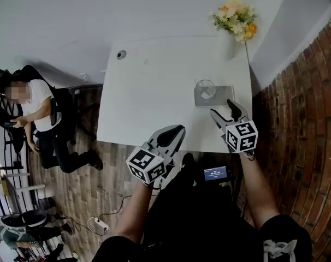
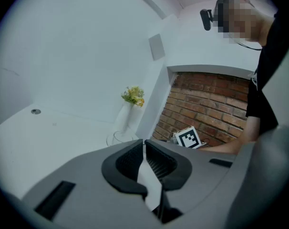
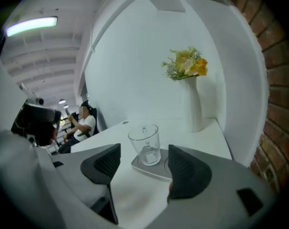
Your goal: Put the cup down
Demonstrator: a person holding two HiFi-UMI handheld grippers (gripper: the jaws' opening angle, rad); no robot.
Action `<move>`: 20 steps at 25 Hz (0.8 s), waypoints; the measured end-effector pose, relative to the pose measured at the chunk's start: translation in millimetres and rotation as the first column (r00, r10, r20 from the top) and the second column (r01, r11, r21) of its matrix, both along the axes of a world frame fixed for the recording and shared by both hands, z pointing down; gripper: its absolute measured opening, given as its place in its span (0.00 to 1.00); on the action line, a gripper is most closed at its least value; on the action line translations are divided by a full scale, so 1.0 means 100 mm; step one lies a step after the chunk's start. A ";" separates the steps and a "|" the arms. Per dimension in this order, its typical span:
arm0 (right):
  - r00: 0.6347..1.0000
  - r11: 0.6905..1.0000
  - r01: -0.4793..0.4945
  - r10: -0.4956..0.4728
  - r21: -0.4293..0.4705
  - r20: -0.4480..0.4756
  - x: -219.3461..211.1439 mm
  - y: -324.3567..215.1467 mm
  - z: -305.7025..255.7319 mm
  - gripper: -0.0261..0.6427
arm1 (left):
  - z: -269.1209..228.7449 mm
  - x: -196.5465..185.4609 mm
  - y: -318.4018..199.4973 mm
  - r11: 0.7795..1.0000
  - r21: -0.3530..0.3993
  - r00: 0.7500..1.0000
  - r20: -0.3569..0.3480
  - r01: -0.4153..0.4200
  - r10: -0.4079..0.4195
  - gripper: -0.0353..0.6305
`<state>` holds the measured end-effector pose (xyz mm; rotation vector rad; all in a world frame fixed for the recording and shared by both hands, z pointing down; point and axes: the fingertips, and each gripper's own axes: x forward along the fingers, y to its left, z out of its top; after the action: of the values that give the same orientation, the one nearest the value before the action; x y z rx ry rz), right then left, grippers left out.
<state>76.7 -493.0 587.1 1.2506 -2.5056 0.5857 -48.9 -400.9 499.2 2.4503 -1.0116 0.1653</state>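
Observation:
A clear glass cup [image 1: 205, 88] stands upright on a grey tray [image 1: 223, 96] near the right front of the white table [image 1: 154, 91]. My right gripper [image 1: 224, 110] is just in front of the tray, open and empty. In the right gripper view the cup [image 3: 145, 143] and tray [image 3: 156, 171] lie beyond the right gripper [image 3: 144, 162], apart from its pads. My left gripper [image 1: 173, 135] hangs at the table's front edge, shut with nothing held. Seen from the left gripper [image 2: 144, 149], the cup [image 2: 117, 137] shows faintly far ahead.
A white vase of yellow flowers [image 1: 236, 18] stands at the table's far right corner by the brick wall [image 1: 302, 113]. A cable hole [image 1: 121, 54] sits at the far left of the table. A person [image 1: 37, 113] sits on a chair to the left.

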 end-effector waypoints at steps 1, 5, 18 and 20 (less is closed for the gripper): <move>0.998 1.000 -0.023 0.024 -0.017 0.054 0.06 0.05 -0.08 0.48 | -0.01 0.02 0.00 1.000 0.007 1.000 -0.001 -0.008 0.008 0.09; 0.986 0.995 -0.102 0.102 -0.009 0.130 0.25 0.25 -0.38 0.27 | -0.08 0.10 0.03 0.999 0.024 0.999 -0.014 -0.039 0.039 0.09; 0.963 0.997 -0.056 0.038 0.058 0.267 0.23 0.91 -1.02 0.06 | -0.25 0.25 0.20 0.991 0.082 0.993 -0.043 -0.105 0.109 0.09; 0.963 0.996 -0.060 0.041 0.066 0.265 0.26 0.98 -1.03 0.06 | -0.24 0.26 0.24 0.991 0.081 0.993 -0.044 -0.109 0.113 0.07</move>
<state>102.9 -395.1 483.8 1.3455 -2.7410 0.7211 -23.2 -376.9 475.4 2.5709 -0.8771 0.1035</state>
